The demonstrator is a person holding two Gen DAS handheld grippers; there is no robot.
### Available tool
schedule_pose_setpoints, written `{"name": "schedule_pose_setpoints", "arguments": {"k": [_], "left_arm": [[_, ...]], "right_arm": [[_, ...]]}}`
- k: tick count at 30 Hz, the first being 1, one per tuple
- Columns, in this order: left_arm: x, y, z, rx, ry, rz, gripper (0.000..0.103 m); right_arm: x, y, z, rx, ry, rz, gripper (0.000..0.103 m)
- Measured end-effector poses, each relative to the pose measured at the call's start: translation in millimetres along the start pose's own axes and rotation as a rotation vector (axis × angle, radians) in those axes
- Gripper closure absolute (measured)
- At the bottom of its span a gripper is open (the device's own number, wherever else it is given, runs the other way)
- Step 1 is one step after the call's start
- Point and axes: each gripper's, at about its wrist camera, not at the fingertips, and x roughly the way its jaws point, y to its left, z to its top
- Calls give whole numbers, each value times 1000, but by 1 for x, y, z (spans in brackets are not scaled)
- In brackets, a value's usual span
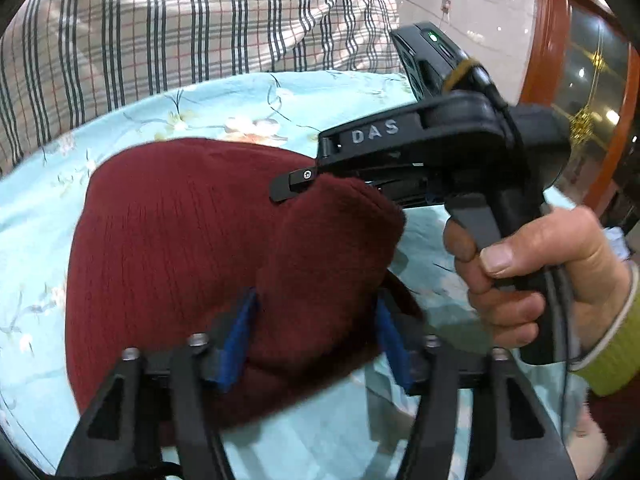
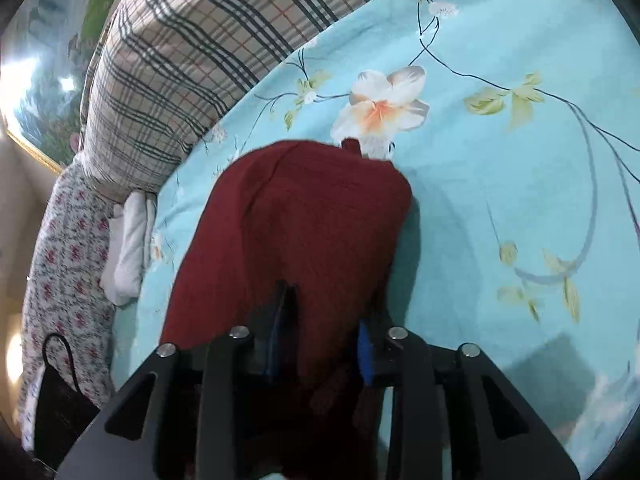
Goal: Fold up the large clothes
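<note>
Maroon knit garment point(image 1: 192, 248) lay folded on the floral blue bedsheet point(image 1: 256, 112) of the bed. Left tool point(image 1: 316, 336) stood spread, its blue pads point(image 1: 236, 344) apart over the fabric, not pressing it. Right tool point(image 2: 324, 340) had knit between its pads; I cannot tell whether it pinched. Behind lay a plaid quilt point(image 2: 192, 52).

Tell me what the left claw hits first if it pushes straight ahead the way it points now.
Most likely the dark red knit garment: the left claw points down at it, its blue pads astride a raised fold. The light blue floral sheet lies beyond. Exact depth is unclear through the fisheye.
</note>
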Motion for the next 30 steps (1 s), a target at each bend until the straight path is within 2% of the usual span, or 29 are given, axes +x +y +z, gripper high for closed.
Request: {"name": "schedule_pose_setpoints", "arguments": {"k": [2, 4, 7, 10, 12, 15, 19, 21, 22, 24, 25, 28, 30], "left_arm": [[-16, 5, -4, -21, 4, -43, 36], [-39, 18, -10, -72, 1, -80, 34], [-63, 51, -12, -187, -13, -83, 22], [-75, 99, -7, -343, -12, -72, 18], [-71, 130, -3, -432, -1, -94, 18], [-46, 172, -2, -572, 86, -178, 18], [-7, 202, 1, -668, 154, -245, 18], [12, 209, 2, -691, 192, -295, 18], [25, 211, 1, -697, 221, -343, 17], [47, 213, 0, -695, 269, -391, 5], [59, 211, -2, -683, 290, -412, 3], [65, 194, 9, -582, 286, -372, 6], [66, 183, 12, -523, 270, -332, 15]], "right_arm": [[-8, 1, -9, 11, -4, -7, 53], [-19, 2, -14, 25, -24, -11, 46], [-33, 1, -16, 31, -47, -2, 32], [-34, -1, -15, 40, -33, 12, 30], [-30, -3, -13, 61, -16, 30, 30], [-20, -10, -11, 113, 5, 88, 30], [-8, -17, -9, 164, 27, 116, 30], [0, -23, -4, 190, 44, 133, 30], [3, -25, -1, 196, 52, 138, 30], [13, -27, 2, 206, 80, 144, 30], [17, -27, 3, 206, 94, 144, 30], [33, -17, 7, 149, 142, 130, 30], [39, -7, 7, 105, 157, 99, 31]]}}
